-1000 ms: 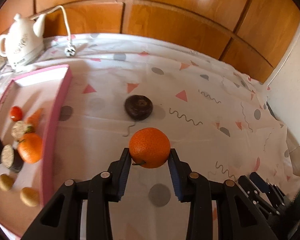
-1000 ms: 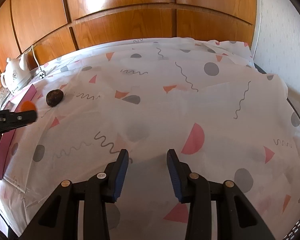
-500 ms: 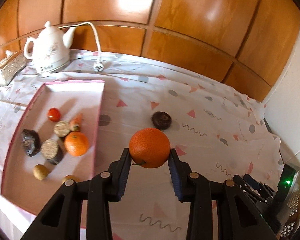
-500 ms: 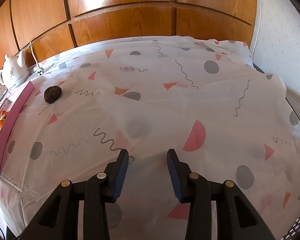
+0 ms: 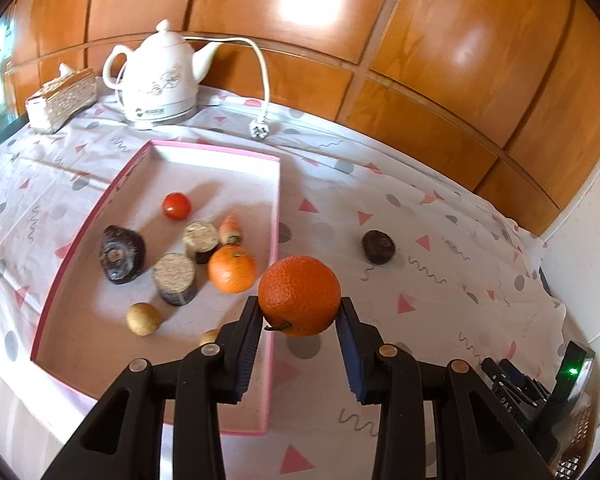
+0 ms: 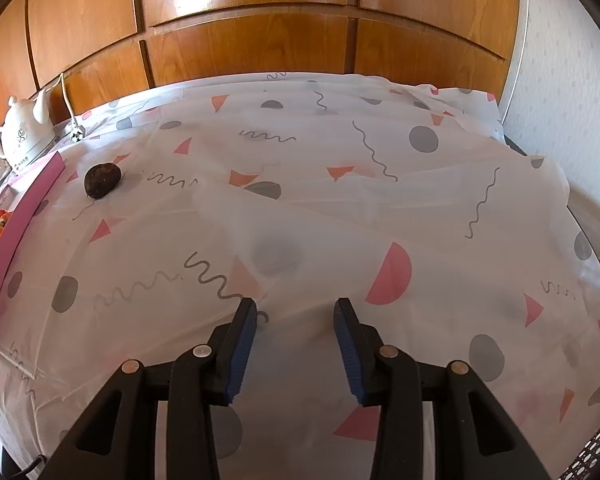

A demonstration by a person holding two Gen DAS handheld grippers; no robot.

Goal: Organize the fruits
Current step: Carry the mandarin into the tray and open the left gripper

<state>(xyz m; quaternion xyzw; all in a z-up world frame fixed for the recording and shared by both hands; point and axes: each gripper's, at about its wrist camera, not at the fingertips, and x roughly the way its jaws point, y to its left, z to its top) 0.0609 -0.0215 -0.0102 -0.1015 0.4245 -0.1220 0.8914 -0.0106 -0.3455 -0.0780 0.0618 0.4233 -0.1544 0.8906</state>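
Observation:
My left gripper is shut on an orange and holds it in the air above the right wall of the pink tray. The tray holds another orange, a small tomato, a carrot piece, a dark fruit and several other pieces. A dark round fruit lies on the cloth right of the tray; it also shows in the right wrist view. My right gripper is open and empty above the patterned cloth.
A white electric kettle with its cord and plug stands behind the tray. A woven tissue box is at the far left. A black device with a green light sits at the right edge. Wooden panels back the table.
My left gripper has carried the orange up and to the left, from near the dark fruit to over the tray's right wall. My right gripper has barely moved.

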